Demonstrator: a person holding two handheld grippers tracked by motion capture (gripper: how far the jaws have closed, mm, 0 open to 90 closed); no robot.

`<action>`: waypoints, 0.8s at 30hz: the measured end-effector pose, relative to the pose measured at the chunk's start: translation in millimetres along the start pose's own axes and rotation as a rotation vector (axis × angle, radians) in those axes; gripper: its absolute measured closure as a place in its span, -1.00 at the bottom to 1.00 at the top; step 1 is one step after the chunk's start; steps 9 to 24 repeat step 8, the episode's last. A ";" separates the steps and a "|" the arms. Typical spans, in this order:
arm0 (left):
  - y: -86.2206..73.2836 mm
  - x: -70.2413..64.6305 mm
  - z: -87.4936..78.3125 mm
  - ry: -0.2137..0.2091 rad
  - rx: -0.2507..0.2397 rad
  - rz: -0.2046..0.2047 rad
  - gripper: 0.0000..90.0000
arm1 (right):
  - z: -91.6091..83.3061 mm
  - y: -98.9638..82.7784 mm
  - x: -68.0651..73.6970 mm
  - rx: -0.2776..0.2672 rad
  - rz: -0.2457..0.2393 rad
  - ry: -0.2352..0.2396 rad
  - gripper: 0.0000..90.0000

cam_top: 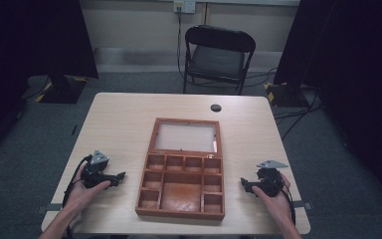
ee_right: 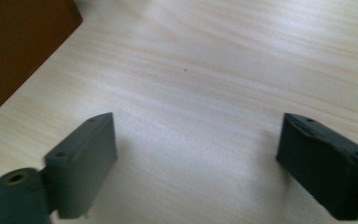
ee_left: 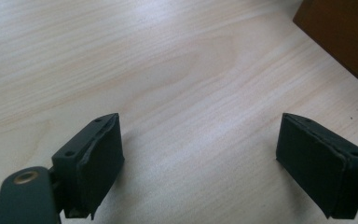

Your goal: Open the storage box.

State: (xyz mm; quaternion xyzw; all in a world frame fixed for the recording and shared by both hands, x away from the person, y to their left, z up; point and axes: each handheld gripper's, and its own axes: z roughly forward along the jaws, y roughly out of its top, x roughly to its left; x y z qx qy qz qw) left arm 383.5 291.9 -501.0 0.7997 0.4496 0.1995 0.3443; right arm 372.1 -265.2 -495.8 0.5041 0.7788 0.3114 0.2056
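Observation:
A brown wooden box (cam_top: 181,188) with several compartments lies open in the middle of the table, its glass-paned lid (cam_top: 184,136) folded back flat. My left gripper (cam_top: 120,176) rests on the table left of the box, pointing toward it; its jaws stand wide open over bare wood (ee_left: 200,149), with a corner of the box (ee_left: 345,37) at upper right. My right gripper (cam_top: 242,183) rests right of the box, also pointing at it, open with nothing between its fingers (ee_right: 196,158); the box's side (ee_right: 14,51) shows at upper left.
The light wooden table (cam_top: 119,119) has a round cable hole (cam_top: 216,107) near its far edge. A black folding chair (cam_top: 218,57) stands behind the table. Dark curtains hang on both sides, and cables run on the floor at right.

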 end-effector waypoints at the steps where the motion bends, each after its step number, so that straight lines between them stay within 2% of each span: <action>1: 0.0 0.0 0.0 0.000 0.000 0.000 -0.71 | 0.0 0.0 0.0 0.000 0.000 0.000 -0.81; 2: -0.7 -0.4 0.6 -0.001 -0.011 -0.006 -0.71 | 2.9 -4.1 -1.2 -0.042 0.001 -0.005 -0.90; 24: -0.7 -0.3 0.7 -0.001 -0.010 -0.007 -0.71 | 2.8 -4.2 -1.7 -0.040 0.004 -0.009 -0.90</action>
